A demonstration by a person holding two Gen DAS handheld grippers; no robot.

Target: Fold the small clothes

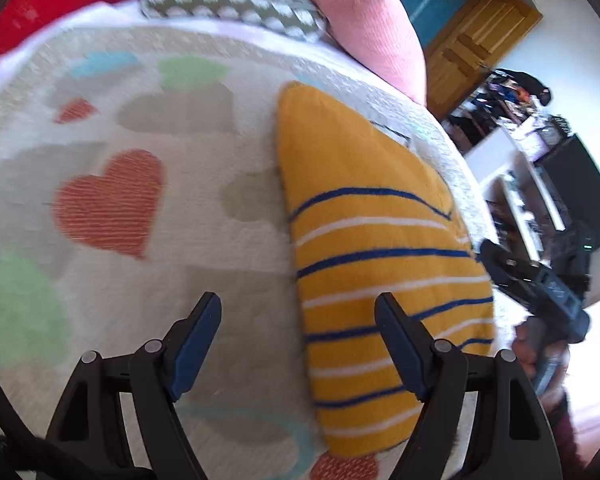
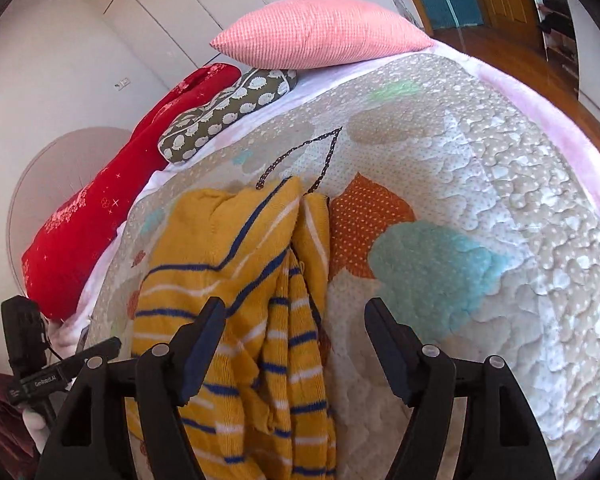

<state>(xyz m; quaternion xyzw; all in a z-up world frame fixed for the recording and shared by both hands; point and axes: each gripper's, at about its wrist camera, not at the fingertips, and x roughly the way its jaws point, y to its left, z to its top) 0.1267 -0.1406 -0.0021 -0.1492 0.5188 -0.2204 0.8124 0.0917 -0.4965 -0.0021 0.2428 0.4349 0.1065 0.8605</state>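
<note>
A small yellow garment (image 1: 364, 248) with blue and white stripes lies folded on a quilted bedspread (image 1: 148, 280) with heart patches. My left gripper (image 1: 298, 308) is open and empty, just above the garment's left edge. My right gripper (image 2: 294, 312) is open and empty, over the garment's right side, where the cloth (image 2: 236, 280) lies in bunched folds. The right gripper also shows in the left wrist view (image 1: 540, 280), off the bed's right edge. The left gripper's body shows in the right wrist view (image 2: 40, 372) at the lower left.
A pink pillow (image 2: 320, 36), a grey patterned cushion (image 2: 224, 116) and a red bolster (image 2: 112, 204) lie at the head of the bed. A wooden door (image 1: 472, 36) and a cluttered white shelf (image 1: 532, 184) stand beyond the bed's right side.
</note>
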